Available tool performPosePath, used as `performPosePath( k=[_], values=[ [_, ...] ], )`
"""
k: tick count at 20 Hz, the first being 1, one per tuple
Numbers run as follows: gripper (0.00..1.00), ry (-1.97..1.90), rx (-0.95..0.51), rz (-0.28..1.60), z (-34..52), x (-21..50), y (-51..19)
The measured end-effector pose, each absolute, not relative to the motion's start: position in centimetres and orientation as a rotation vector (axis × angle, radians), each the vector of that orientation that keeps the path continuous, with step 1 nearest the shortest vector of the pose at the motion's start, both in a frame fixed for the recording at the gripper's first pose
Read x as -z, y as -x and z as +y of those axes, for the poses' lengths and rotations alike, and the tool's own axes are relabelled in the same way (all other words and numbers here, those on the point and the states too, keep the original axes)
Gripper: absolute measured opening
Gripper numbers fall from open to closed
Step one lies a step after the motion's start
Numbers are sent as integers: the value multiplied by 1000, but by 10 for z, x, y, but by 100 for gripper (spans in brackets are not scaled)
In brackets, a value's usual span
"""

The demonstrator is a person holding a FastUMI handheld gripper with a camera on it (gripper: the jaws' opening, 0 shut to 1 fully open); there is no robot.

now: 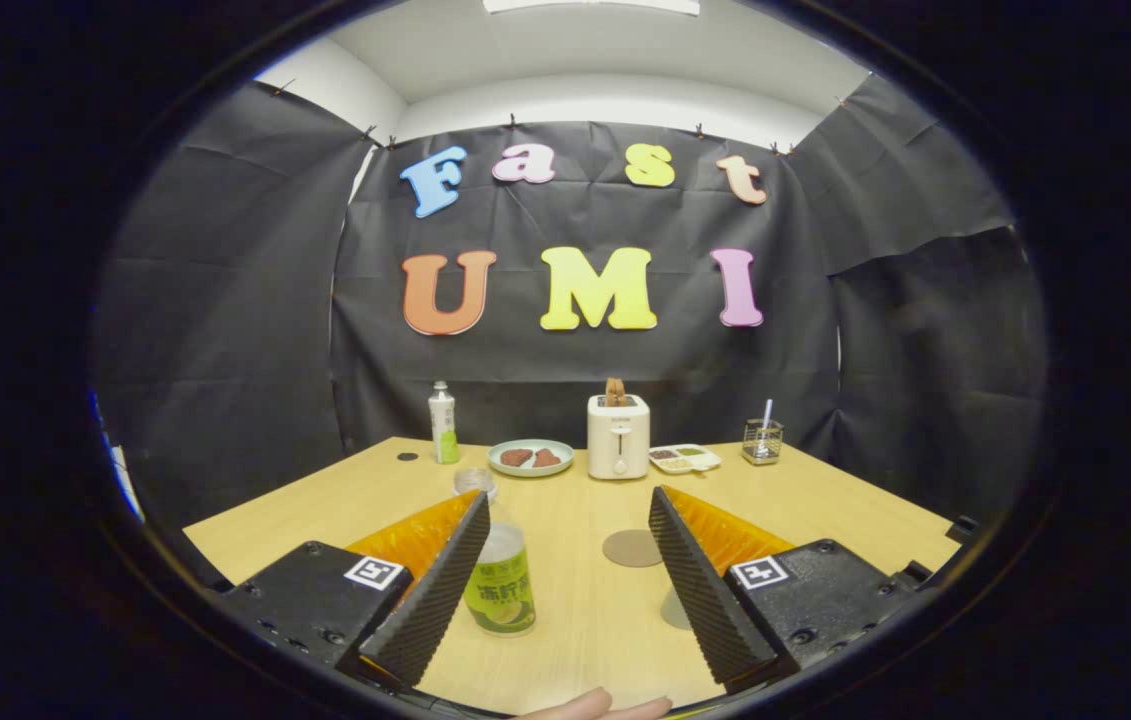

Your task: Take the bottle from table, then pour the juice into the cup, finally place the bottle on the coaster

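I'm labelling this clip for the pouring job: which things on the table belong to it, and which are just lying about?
Job:
- juice bottle, just inside the open claw, beside one finger
- clear cup, behind the bottle
- round coaster, between the fingers

Lying about:
- white bottle at the back
- plate of food
- toaster
- divided dish
- wire holder

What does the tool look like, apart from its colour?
The tool has two long wedge-shaped fingers with finely ribbed inner faces. Each finger sits on a blocky base with screws and a square black-and-white marker on top. No cables are visible.
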State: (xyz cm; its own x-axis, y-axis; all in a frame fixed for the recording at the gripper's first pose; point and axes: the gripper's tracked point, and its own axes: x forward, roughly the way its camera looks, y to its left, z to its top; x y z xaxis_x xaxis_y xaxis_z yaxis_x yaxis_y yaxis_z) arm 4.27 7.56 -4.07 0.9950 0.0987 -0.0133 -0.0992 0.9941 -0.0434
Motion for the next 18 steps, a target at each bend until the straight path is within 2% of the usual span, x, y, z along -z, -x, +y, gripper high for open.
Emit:
performPosePath(
  k=[12,18],
  values=[
    [100,120,-135,115,135,100,-87],
    [100,132,-90,131,134,117,-107]
  ],
)
